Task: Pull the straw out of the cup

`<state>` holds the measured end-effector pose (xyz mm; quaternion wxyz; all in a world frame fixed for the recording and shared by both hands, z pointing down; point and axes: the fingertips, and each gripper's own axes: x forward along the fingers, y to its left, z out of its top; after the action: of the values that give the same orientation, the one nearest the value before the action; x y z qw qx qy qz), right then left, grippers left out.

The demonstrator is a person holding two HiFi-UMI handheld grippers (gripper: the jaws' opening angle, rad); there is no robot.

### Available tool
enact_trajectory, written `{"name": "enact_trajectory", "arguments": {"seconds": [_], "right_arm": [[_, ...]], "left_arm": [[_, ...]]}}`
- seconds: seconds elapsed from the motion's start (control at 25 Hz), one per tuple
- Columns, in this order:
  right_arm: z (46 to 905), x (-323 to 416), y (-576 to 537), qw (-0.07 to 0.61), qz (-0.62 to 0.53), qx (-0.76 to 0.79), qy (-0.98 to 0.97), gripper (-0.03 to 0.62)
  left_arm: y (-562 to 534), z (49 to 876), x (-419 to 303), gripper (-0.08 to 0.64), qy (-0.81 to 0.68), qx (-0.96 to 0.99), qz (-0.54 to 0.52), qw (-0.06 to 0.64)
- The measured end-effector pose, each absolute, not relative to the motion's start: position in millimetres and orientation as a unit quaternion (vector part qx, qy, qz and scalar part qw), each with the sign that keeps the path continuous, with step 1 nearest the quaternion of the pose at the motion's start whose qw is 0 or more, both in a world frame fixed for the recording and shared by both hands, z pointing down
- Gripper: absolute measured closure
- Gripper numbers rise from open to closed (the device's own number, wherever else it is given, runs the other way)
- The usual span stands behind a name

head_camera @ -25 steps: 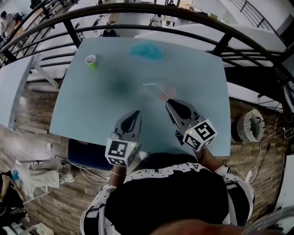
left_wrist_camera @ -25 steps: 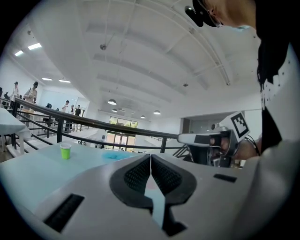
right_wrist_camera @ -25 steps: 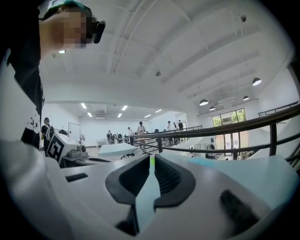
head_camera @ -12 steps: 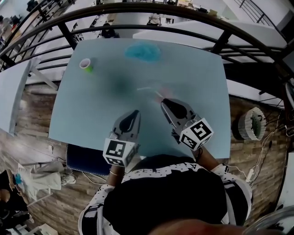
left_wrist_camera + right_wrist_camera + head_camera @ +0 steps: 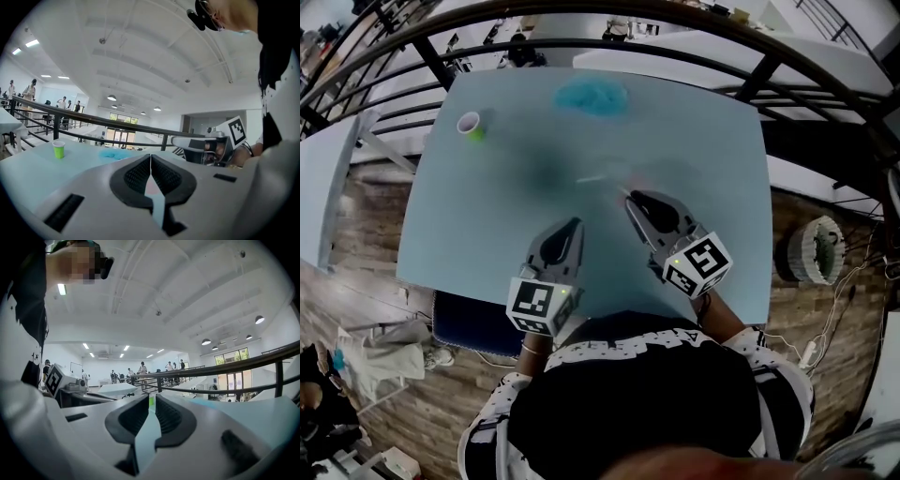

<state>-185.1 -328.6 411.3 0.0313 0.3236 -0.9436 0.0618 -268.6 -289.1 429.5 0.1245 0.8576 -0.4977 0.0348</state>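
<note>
A pale blue, smooth-topped table [image 5: 712, 159] fills the middle of the head view. Dark curved railing bars [image 5: 581, 45] arch over the top of the frame, and wood-plank floor [image 5: 375, 253] shows down the left edge. Beyond the rail the gripper views show a white hall with ceiling lamps and people standing far off.

Since a second ago the right gripper [image 5: 630, 197] has crept up and left across the tabletop. Its tip now lies just under the pinkish, see-through cup [image 5: 635, 185], where before a strip of bare table lay between them. The left gripper [image 5: 574, 225] sits in much the same place at lower centre. The whole scene has slid a little to the left of the frame.

The straw [image 5: 598, 176] is a thin pale line at mid-frame, slanting left from the cup. Both are blurred, so how the straw sits in the cup cannot be told.

A small green cup [image 5: 470, 124] with a white rim stands upright at the upper left. A crumpled blue, cloth-like heap [image 5: 592, 97] lies at top centre, and a dim dark patch [image 5: 548, 173] marks the table left of the straw.

The left gripper's ribbed black pads meet at their tips with nothing between them. The right gripper's pads stand a narrow slit apart, gripping nothing. Each gripper carries a square-marker cube at its near end.
</note>
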Motion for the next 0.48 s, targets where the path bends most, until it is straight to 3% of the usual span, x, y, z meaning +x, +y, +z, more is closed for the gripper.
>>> {"name": "enact_trajectory", "arguments": {"seconds": [0.48], "right_arm": [[427.1,-184.5,-348.6,0.062,0.048,0.328,-0.941,0.56]], "left_arm": [[-307.0,436.6,-256.9,0.545,-0.486,0.863,0.037,0.131]]}}
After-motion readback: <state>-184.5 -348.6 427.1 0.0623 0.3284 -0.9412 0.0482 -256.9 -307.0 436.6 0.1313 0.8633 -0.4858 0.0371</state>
